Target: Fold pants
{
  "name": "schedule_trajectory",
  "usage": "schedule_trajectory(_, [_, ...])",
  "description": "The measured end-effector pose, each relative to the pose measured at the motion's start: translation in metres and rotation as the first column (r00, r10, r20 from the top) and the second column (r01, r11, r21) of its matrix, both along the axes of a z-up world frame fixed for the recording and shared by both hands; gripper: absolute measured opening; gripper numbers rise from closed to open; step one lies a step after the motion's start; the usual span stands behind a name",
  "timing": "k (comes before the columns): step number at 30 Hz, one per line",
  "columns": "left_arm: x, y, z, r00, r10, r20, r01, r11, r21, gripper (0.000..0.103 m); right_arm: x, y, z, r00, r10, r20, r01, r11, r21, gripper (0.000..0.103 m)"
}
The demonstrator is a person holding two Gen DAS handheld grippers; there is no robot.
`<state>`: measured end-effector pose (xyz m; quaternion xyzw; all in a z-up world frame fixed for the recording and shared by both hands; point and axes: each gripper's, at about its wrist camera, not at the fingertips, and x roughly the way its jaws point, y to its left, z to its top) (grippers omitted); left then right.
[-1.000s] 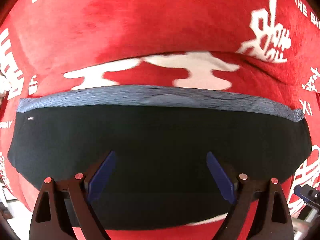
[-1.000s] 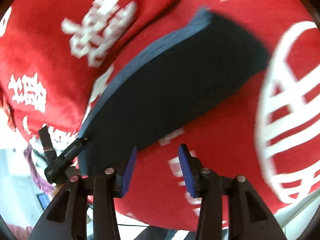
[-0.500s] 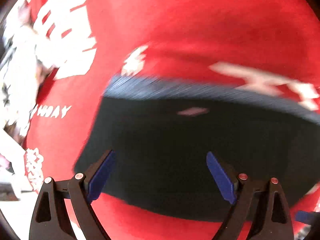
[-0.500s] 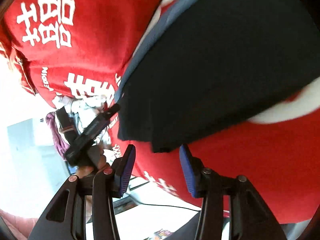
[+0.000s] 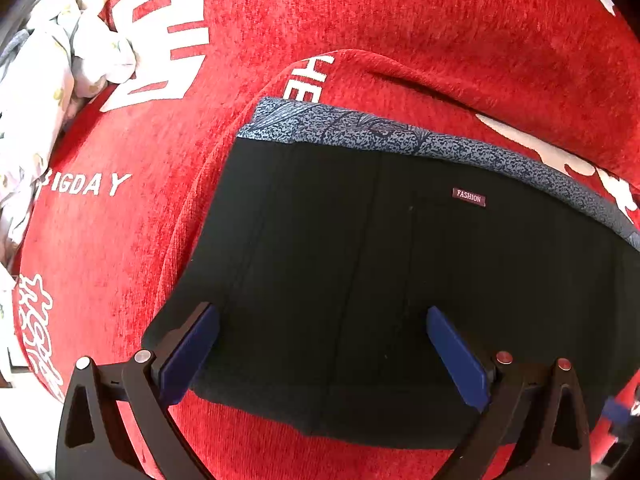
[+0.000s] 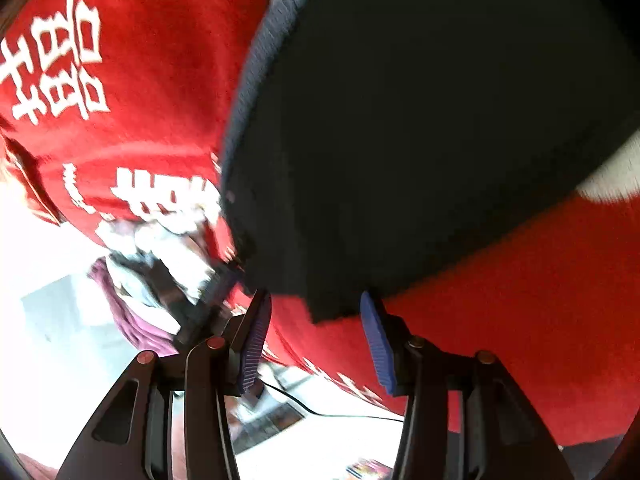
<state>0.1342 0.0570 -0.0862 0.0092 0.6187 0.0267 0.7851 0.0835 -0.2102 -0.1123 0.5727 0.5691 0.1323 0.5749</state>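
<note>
While the pants (image 5: 400, 272) lay as a flat dark folded pad on the red blanket (image 5: 400, 20) | left gripper (image 5: 320, 356) jaws opening wide, nothing clamped | right gripper (image 6: 316, 340) jaws partly open, empty, at the pad's corner | folding looked largely done.

We see the folded pants (image 5: 400, 264) lying on the blanket (image 5: 400, 20); crumpled cloth (image 5: 48, 72) sits upper left.
</note>
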Motion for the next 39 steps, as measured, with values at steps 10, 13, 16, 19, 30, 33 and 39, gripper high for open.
schedule_trajectory(10, [-0.006,0.000,0.001,1.000,-0.015,0.006,0.015,1.000,0.015,0.103,0.021,0.004,0.017,0.994,0.083,0.065,-0.080,0.996,-0.051,0.001])
schedule_trajectory(13, [-0.005,-0.001,0.001,1.000,-0.005,0.005,0.005,1.000,0.017,0.103,0.013,0.015,0.012,0.988,0.156,0.015,-0.156,0.987,-0.037,0.006])
schedule_trajectory(16, [-0.005,-0.001,0.001,1.000,-0.005,0.002,0.005,1.000,0.018,0.103,0.005,0.016,-0.005,0.991,0.128,-0.040,-0.129,0.991,-0.023,0.036])
schedule_trajectory(19, [-0.004,0.000,0.000,1.000,-0.009,0.002,0.009,1.000,0.012,0.103,0.002,0.012,-0.015,0.997,0.058,-0.043,-0.057,0.998,0.016,0.041])
schedule_trajectory(30, [-0.008,-0.001,0.000,1.000,-0.030,0.002,0.030,0.999,0.023,0.103,0.015,0.005,0.014,0.996,0.061,0.069,-0.059,0.998,-0.035,0.008])
schedule_trajectory(33, [-0.008,-0.002,0.000,1.000,-0.028,0.002,0.028,0.999,0.029,0.103,0.000,0.008,-0.005,0.987,0.159,-0.026,-0.161,0.979,-0.127,0.006])
schedule_trajectory(39, [-0.015,-0.007,0.007,0.998,-0.057,-0.002,0.057,0.996,0.075,0.103,-0.019,-0.003,-0.004,0.971,0.210,-0.114,-0.227,0.960,-0.164,0.011])
